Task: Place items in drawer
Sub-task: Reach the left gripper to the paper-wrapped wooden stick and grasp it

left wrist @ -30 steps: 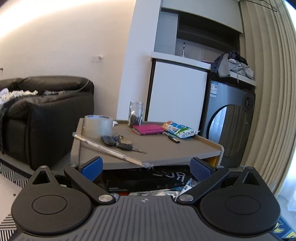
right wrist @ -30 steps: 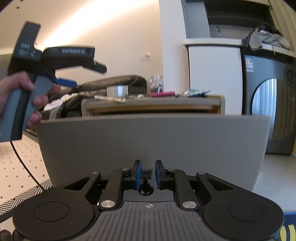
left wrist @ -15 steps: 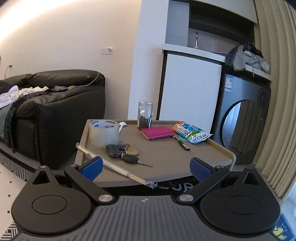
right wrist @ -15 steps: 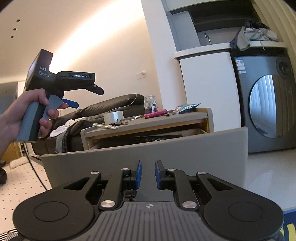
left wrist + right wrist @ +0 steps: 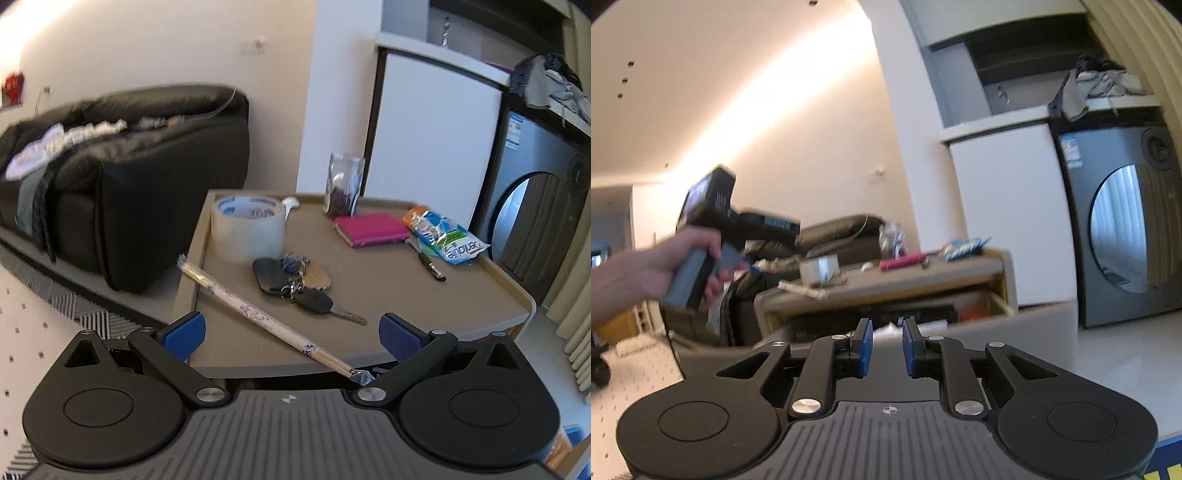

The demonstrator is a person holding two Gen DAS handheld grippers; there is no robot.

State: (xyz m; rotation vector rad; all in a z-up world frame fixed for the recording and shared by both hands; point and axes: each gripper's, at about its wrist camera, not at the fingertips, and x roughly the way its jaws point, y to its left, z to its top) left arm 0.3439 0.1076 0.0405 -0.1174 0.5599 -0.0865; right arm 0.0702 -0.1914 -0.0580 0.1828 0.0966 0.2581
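right gripper (image 5: 887, 350) off drawer (image 5: 1015, 314), fingers slightly parted, empty | left gripper (image 5: 290, 332) fingers wide, straddling chopsticks (image 5: 258, 314)

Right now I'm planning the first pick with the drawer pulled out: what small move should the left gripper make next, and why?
Probably ease the left gripper forward and down over the wrapped chopsticks. Its jaws are wide open and empty, and the chopsticks lie nearest, their end overhanging the table's front edge above the open drawer. The right gripper holds nothing.

Right claw (image 5: 887, 349), jaws slightly parted, faces the open drawer (image 5: 886, 317).
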